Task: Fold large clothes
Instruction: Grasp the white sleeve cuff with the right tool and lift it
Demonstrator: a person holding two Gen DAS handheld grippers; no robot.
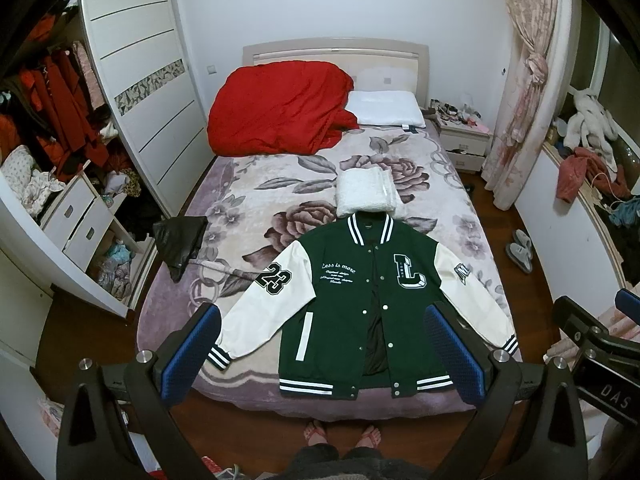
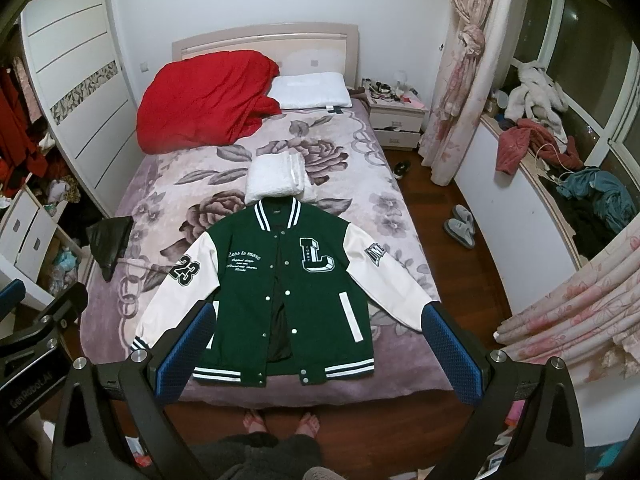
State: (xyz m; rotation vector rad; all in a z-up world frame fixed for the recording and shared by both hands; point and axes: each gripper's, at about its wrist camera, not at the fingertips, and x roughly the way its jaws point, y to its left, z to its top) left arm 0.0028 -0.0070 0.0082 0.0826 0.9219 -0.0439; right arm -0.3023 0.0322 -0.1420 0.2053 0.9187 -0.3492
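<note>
A green varsity jacket (image 1: pixel 352 300) (image 2: pixel 288 280) with white sleeves lies face up and spread flat at the foot of the bed, its front partly unsnapped, sleeves angled outward. My left gripper (image 1: pixel 324 344) hangs open high above the jacket's hem, blue pads wide apart, nothing between them. My right gripper (image 2: pixel 316 344) is likewise open above the hem and holds nothing. Each gripper's body shows at the edge of the other's view. Beyond the jacket's collar sits a folded white fleece garment (image 1: pixel 366 192) (image 2: pixel 276 180).
The bed (image 1: pixel 240 184) carries a floral blanket, a red duvet (image 1: pixel 276 108), a white pillow (image 1: pixel 384 108) and a black garment (image 1: pixel 180 240) at its left edge. An open wardrobe (image 1: pixel 60 140) stands left, a nightstand (image 2: pixel 396 116), slippers (image 2: pixel 460 224) and curtains right. A person's feet (image 1: pixel 340 432) stand at the bed's foot.
</note>
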